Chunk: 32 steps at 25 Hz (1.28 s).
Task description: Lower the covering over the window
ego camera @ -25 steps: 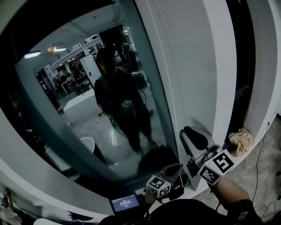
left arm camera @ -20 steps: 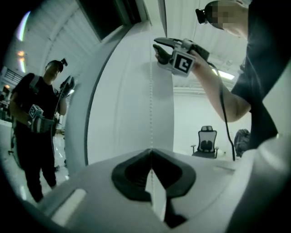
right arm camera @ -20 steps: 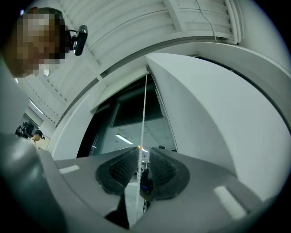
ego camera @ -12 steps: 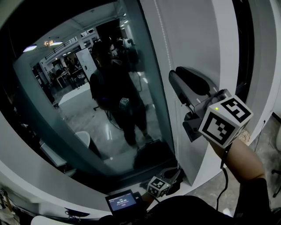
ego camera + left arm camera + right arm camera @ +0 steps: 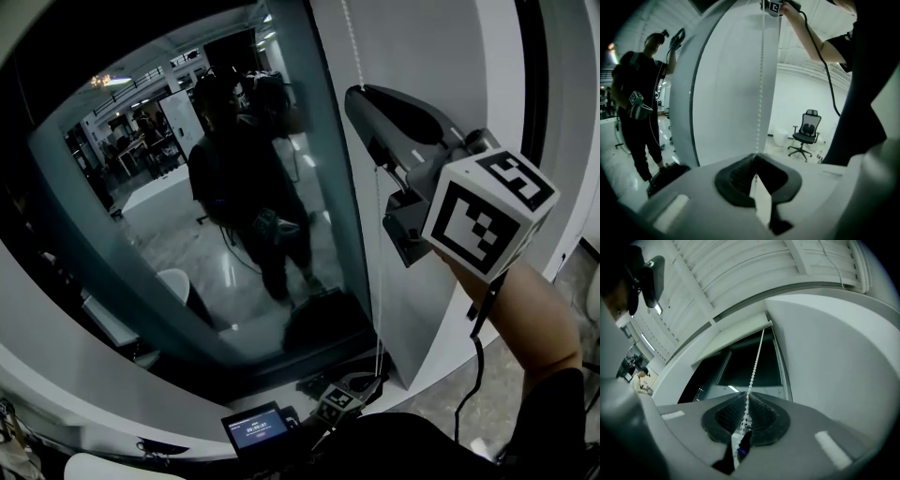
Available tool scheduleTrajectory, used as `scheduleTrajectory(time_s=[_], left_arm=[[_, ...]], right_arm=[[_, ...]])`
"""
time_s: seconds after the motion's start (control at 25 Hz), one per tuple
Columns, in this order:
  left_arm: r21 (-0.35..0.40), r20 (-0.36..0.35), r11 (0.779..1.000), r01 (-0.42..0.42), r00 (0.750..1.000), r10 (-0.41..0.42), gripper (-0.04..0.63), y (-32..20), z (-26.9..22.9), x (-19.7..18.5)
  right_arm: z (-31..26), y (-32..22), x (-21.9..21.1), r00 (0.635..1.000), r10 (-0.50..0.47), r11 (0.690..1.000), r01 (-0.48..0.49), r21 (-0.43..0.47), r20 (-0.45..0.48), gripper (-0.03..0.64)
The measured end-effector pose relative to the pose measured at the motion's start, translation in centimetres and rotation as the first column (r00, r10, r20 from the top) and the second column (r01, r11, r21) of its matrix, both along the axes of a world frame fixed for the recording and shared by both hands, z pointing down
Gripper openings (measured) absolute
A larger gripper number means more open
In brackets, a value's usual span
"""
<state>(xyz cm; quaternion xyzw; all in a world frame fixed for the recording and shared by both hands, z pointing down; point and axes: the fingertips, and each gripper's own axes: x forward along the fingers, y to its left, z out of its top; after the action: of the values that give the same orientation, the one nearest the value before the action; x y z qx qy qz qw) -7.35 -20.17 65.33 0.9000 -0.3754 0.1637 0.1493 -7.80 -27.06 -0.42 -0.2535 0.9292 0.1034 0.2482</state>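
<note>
Head view: holds right gripper high, forearm outstretched, jaws just closing onto chain. Holds left gripper low, clamped on chain.

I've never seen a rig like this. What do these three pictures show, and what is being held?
No robot here: a person holds a two-jaw tool in each hand. The head view comes from a camera on the person's head, facing a dark window whose glass mirrors the person. The other two pictures come from cameras riding on each tool. The right tool, raised high, has just closed its jaws on the white bead chain beside the window; the left tool, low down, is shut on the same chain.
</note>
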Motion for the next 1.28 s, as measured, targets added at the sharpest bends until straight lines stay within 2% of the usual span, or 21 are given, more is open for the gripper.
scheduleTrajectory(time_s=[0.16,0.24,0.36,0.52,0.6,0.72,0.88,1.04,1.16,1.28], left_arm=[[-0.001,0.022,1.000,0.024,0.999,-0.024,0.009,-0.4,0.8,-1.5],[-0.006,0.040,0.999,0.035,0.999,-0.035,0.009,-0.3,0.7,-1.9],[0.032,0.052,0.999,0.018,0.998,-0.020,0.013,-0.4,0.2,-1.8],[0.086,0.017,0.996,0.010,1.000,-0.011,0.045,-0.2,-1.0,-2.0],[0.081,-0.005,0.996,0.047,0.999,-0.046,0.053,-0.2,-1.2,-2.9],[0.070,-0.033,0.987,0.146,0.989,-0.144,0.052,-0.3,-1.1,-5.1],[0.105,-0.103,0.947,0.305,0.950,-0.294,0.048,-1.1,-4.1,-9.4],[0.172,-0.218,0.896,0.410,0.903,-0.371,0.044,-2.6,-11.0,-12.7],[0.261,-0.297,0.861,0.436,0.885,-0.359,0.043,-3.8,-16.9,-13.7],[0.374,-0.357,0.834,0.406,0.893,-0.275,0.041,-4.8,-22.7,-13.2]], right_arm=[[0.0,1.6,-0.1,0.998,0.066,0.989,-0.066,0.130,0.002,0.015],[0.1,1.9,0.1,0.998,0.060,0.988,-0.060,0.140,0.003,0.014],[0.2,1.7,0.9,0.998,0.052,0.987,-0.054,0.148,0.016,0.012],[0.5,1.8,1.5,0.999,0.034,0.987,-0.034,0.159,0.006,0.012],[1.5,1.8,1.0,0.999,0.029,0.986,-0.025,0.164,-0.026,0.012],[3.5,1.5,0.5,0.999,0.010,0.989,-0.004,0.145,-0.042,0.011],[7.2,1.1,-0.5,0.997,-0.010,0.995,0.018,0.097,-0.081,0.011],[14.1,-0.1,-1.8,0.992,-0.028,1.000,0.026,-0.016,-0.121,0.011],[20.3,-1.2,-2.6,0.988,-0.030,0.992,0.011,-0.122,-0.153,0.011],[25.8,-2.0,-2.9,0.984,-0.008,0.984,-0.024,-0.176,-0.180,0.012]])
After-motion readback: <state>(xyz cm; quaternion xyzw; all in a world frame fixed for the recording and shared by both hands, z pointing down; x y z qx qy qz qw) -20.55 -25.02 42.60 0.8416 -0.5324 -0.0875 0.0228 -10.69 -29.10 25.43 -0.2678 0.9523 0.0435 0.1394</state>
